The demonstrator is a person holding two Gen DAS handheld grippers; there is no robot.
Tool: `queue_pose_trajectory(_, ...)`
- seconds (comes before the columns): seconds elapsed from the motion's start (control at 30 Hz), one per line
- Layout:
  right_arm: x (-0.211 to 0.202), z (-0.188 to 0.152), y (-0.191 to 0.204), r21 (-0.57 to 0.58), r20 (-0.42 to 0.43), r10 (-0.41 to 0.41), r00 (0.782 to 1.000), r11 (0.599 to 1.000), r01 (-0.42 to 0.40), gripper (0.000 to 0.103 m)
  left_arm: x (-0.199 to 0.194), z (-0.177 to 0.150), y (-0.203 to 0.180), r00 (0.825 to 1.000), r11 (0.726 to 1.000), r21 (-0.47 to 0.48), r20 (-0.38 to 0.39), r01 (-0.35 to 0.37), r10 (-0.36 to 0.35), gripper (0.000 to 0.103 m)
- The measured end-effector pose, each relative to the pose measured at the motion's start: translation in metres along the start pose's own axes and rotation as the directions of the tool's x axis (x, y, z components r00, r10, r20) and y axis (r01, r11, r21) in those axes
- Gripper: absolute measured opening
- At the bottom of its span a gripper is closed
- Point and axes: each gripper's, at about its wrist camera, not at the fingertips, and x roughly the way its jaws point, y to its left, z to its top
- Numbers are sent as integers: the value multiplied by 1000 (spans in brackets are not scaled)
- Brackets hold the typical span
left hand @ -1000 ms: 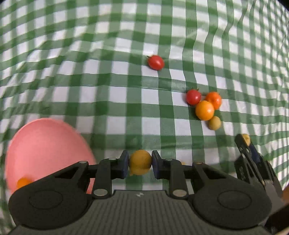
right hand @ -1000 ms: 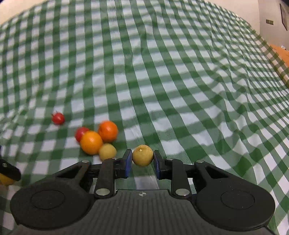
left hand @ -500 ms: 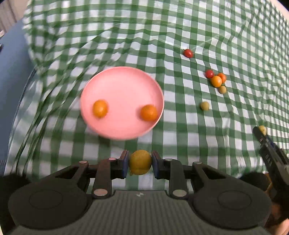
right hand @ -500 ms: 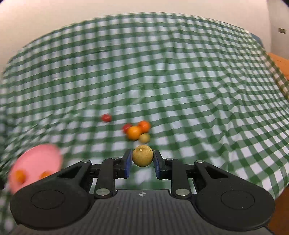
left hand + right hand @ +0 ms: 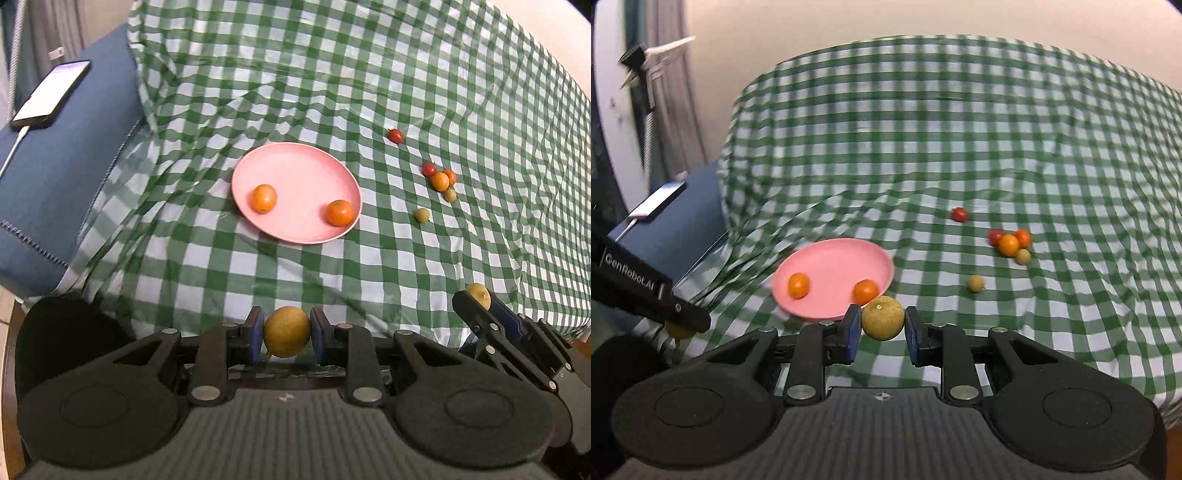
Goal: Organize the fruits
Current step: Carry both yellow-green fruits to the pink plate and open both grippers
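Observation:
My left gripper [image 5: 287, 336] is shut on a yellow fruit [image 5: 287, 331], held high above the near edge of the cloth. My right gripper [image 5: 882, 328] is shut on a yellow-green fruit [image 5: 882, 317], also held high; it shows at the right of the left wrist view [image 5: 480, 299]. A pink plate [image 5: 303, 173] holds two orange fruits [image 5: 264, 198] [image 5: 339, 213]. To its right on the cloth lie a lone green fruit [image 5: 422, 215], a cluster of red, orange and green fruits [image 5: 440, 181] and a lone red tomato [image 5: 395, 135].
The green checked cloth [image 5: 369, 74] is wrinkled near the plate. At the left a blue cushion [image 5: 55, 166] carries a phone [image 5: 50, 94] on a cable. A wall and curtain stand behind the table [image 5: 665, 92].
Both grippers have lifted and pulled back from the cloth with their fruits, so the plate and the whole table now show.

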Motion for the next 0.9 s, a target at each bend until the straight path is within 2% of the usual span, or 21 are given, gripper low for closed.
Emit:
queue_pose_trajectory(0.33,-1,2,12,-36,-12,-11,1000,999,11,26,-7,-6,10,999,1000,-12,36,-10,10,30)
queue_pose_trajectory(0.9,18,3,7,-49,-54,-34,998,998,31,26,14,4,6,999,999,20,12,-38,37,30)
